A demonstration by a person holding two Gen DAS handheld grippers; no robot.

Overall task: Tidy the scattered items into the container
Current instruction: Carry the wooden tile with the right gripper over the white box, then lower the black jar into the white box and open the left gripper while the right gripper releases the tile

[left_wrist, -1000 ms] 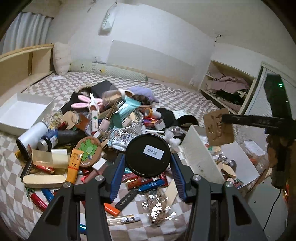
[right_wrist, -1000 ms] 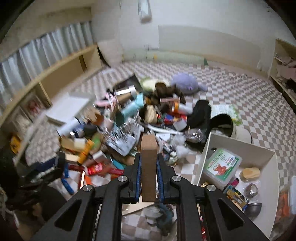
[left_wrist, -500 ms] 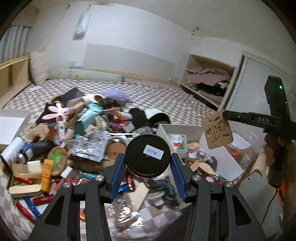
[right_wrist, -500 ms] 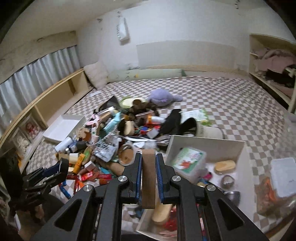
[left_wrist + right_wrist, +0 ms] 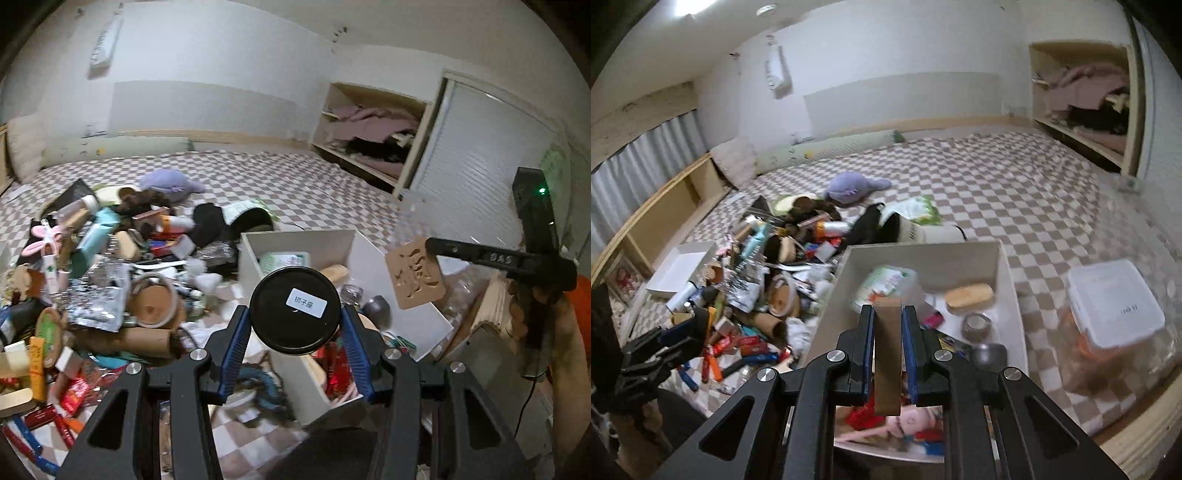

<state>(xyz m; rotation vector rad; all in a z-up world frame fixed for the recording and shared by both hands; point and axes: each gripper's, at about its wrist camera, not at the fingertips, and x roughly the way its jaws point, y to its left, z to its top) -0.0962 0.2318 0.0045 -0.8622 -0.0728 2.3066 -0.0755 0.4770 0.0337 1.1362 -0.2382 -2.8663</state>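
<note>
Over the white container (image 5: 1004, 266), where a second ago the clutter pile lay below, both grippers now hang: left gripper (image 5: 294, 332) clamping a black round lid (image 5: 294, 310), right gripper (image 5: 887, 332) pinching a wooden plaque (image 5: 887, 354). Only the left view shows the plaque's carved face (image 5: 415, 275); the right view shows its thin edge.

You worked in a home bedroom, checkered bedspread (image 5: 997, 192), pillow (image 5: 735, 158), open closet of folded clothes (image 5: 1086, 99), curtained window (image 5: 646, 155).

Black lid (image 5: 294, 309), white container (image 5: 1004, 266), checked bedspread (image 5: 1015, 192).
</note>
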